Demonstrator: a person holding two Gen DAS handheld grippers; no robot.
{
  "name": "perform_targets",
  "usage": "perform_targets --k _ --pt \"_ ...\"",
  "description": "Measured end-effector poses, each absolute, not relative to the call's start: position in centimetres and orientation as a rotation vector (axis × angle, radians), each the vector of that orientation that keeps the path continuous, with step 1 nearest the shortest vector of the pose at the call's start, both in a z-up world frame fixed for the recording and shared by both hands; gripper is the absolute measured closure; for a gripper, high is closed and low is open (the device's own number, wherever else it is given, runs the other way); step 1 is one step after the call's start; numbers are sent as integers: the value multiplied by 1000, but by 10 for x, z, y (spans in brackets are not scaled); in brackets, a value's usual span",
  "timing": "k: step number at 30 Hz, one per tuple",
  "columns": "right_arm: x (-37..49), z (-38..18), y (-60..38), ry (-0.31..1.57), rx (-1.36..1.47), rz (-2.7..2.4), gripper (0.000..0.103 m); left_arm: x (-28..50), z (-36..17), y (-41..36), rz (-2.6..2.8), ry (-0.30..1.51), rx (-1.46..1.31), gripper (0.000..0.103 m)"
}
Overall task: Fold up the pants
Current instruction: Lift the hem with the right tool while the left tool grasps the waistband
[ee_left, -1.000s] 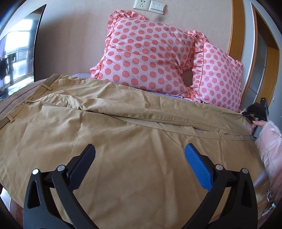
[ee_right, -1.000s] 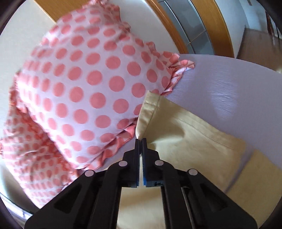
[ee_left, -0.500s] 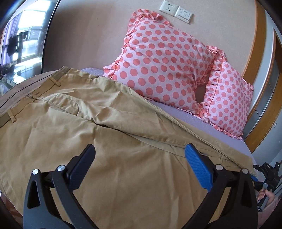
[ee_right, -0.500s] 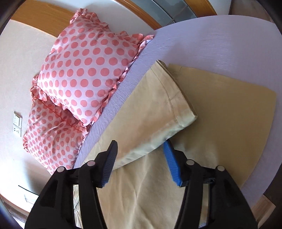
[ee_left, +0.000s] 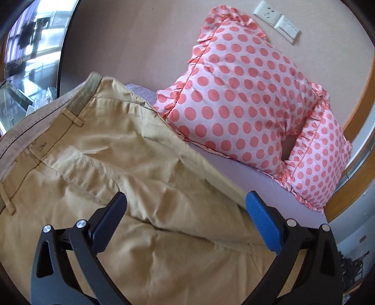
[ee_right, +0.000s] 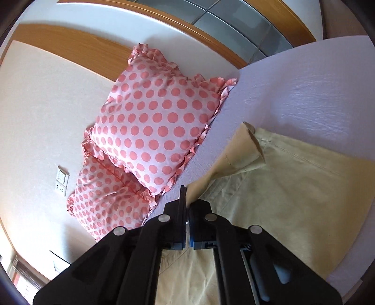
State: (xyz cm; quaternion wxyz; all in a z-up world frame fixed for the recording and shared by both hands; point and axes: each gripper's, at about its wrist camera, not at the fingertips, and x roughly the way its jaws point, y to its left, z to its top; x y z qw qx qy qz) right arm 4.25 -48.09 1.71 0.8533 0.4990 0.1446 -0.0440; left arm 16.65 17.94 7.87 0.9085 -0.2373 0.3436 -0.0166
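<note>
Pants [ee_left: 131, 178], tan, spread across the bed [ee_right: 304, 89] w/ lavender sheet, waistband end at the left of the left-wrist view, belt loops showing. One leg lies folded over the other, long diagonal crease running btwn the left gripper's fingers. Left gripper [ee_left: 187, 219] released, jaws spread wide, blue pads apart, hanging just above the fabric, nothing btwn them. Over to the right wrist cam: right gripper [ee_right: 186, 206] clenched on the pants, pinching an edge of the upper leg close to the cuff [ee_right: 248, 150], cloth rising in a ridge from the fingertips up to that cuff. Cuff's corner is turned up, lower leg's hem lying flat beside it on the sheet. Two pink polka-dot pillows [ee_right: 152, 126] propped vs the wall at the head of the bed, near pillow just beside the pants' edge. Wall sockets [ee_left: 276, 20] above the pillows.
</note>
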Motion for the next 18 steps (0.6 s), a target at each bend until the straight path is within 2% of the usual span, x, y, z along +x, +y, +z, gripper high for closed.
perform_targets --k 4,8,9,11,12,13,18 --pt "39 14 -484 304 1066 -77 101 220 75 194 20 771 -549 3" --pt "38 8 -486 302 1082 -69 101 274 73 196 117 850 -479 5" --pt "38 7 -486 301 1084 -68 101 287 70 197 155 878 -448 13" --pt "38 7 -486 299 1087 -66 101 303 59 205 196 945 -449 41" --pt "38 7 -486 296 1085 -65 101 305 53 212 191 974 -479 74" --pt "38 8 -486 295 1080 -63 101 300 49 218 171 983 -524 86" --pt "25 21 -488 267 1032 -86 101 209 75 225 106 852 -503 87"
